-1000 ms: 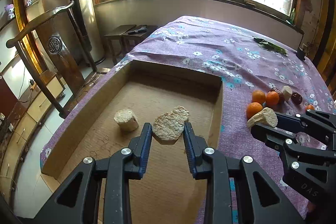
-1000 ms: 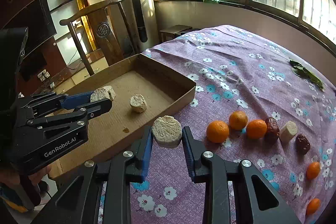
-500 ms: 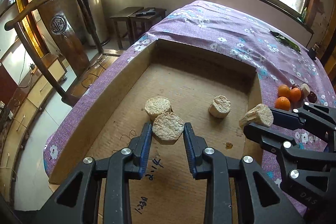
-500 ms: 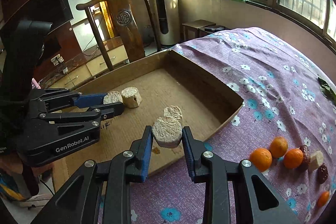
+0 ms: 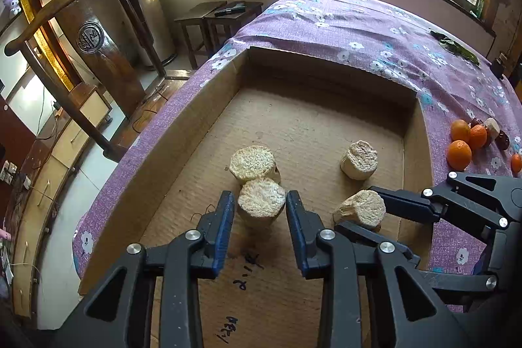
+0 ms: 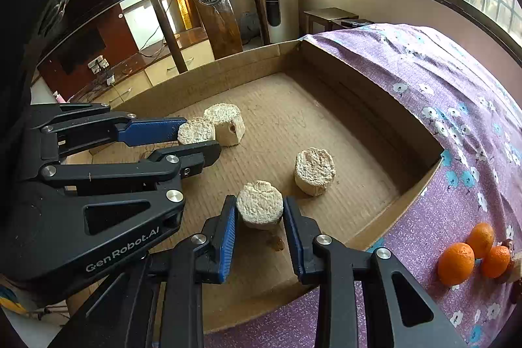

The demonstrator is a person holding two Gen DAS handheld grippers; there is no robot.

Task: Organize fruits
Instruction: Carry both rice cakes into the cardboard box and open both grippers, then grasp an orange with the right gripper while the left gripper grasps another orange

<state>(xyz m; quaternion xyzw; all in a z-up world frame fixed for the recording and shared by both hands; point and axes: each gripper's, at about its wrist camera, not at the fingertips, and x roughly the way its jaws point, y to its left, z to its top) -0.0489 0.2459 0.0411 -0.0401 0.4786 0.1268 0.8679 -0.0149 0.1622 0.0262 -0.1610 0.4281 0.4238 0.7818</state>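
Observation:
A shallow cardboard box (image 5: 329,70) lies on the purple flowered cloth. My left gripper (image 5: 260,207) is shut on a pale cut fruit chunk (image 5: 261,201) low over the box floor, right beside another chunk (image 5: 253,162). My right gripper (image 6: 259,211) is shut on a second chunk (image 6: 259,207), also low inside the box; it shows in the left wrist view (image 5: 360,207) too. A third loose chunk (image 5: 359,159) lies further in. Three oranges (image 5: 459,154) lie on the cloth to the right of the box.
Dark dates (image 5: 502,139) and a pale chunk (image 5: 492,128) lie by the oranges. A green leaf (image 5: 453,48) lies far back on the cloth. A wooden chair (image 5: 88,38) and small stools (image 5: 218,12) stand left of the table edge.
Both grippers have moved left and down from over the cloth into the box, each still holding its chunk. The left chunk now sits beside the loose one.

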